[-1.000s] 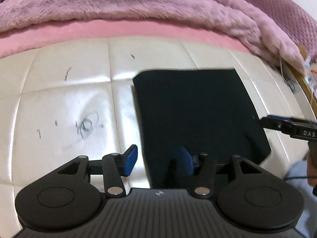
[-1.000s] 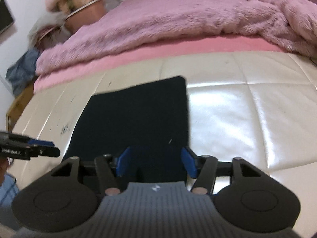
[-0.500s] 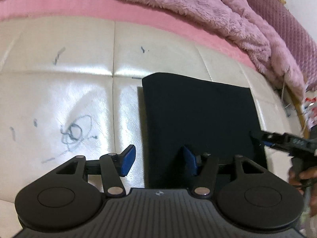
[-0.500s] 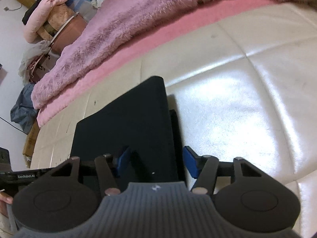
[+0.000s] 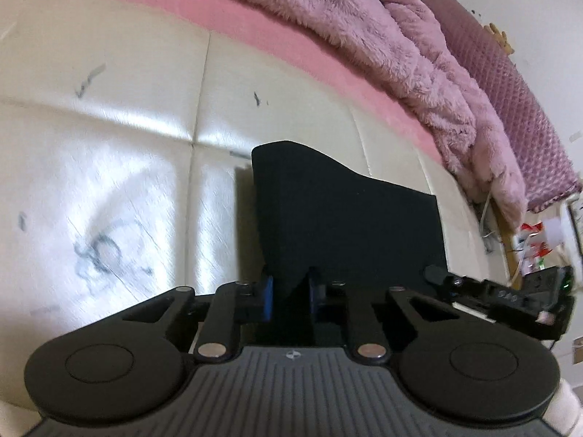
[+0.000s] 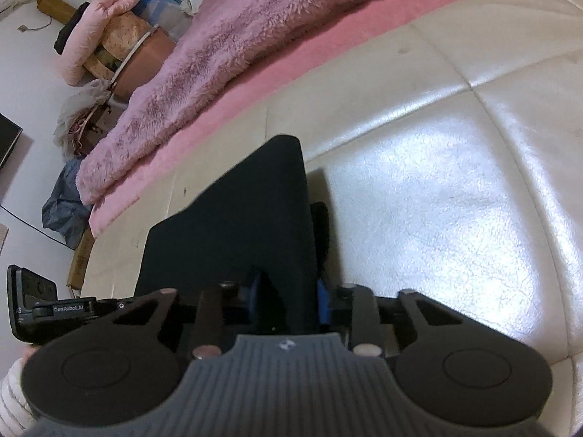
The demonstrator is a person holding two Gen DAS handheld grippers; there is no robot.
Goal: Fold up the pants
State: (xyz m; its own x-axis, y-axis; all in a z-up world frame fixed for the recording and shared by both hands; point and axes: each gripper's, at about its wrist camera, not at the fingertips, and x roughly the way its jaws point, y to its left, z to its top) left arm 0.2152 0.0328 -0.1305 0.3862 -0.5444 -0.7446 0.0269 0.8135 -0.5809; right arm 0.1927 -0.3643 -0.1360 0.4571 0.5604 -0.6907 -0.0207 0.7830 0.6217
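Observation:
The black pants (image 5: 342, 218) are folded into a flat panel on a cream quilted surface (image 5: 109, 167). My left gripper (image 5: 290, 296) is shut on the panel's near left corner, and the cloth rises from its blue pads. My right gripper (image 6: 288, 300) is shut on the near right corner of the pants (image 6: 237, 225). The near edge is lifted and the far edge still rests on the surface. The right gripper shows at the right of the left wrist view (image 5: 503, 298). The left gripper shows at the left of the right wrist view (image 6: 54, 306).
A fluffy pink blanket (image 5: 382, 47) and a pink sheet (image 6: 328, 36) lie along the far side. A purple quilted pillow (image 5: 510, 83) is at the far right. Bags and cushions (image 6: 109, 36) sit on the floor at the left. Pen marks (image 5: 98, 251) stain the cream surface.
Both grippers closed on the near corners of the pants and lifted that edge up from the surface. Both cameras moved closer to the cloth.

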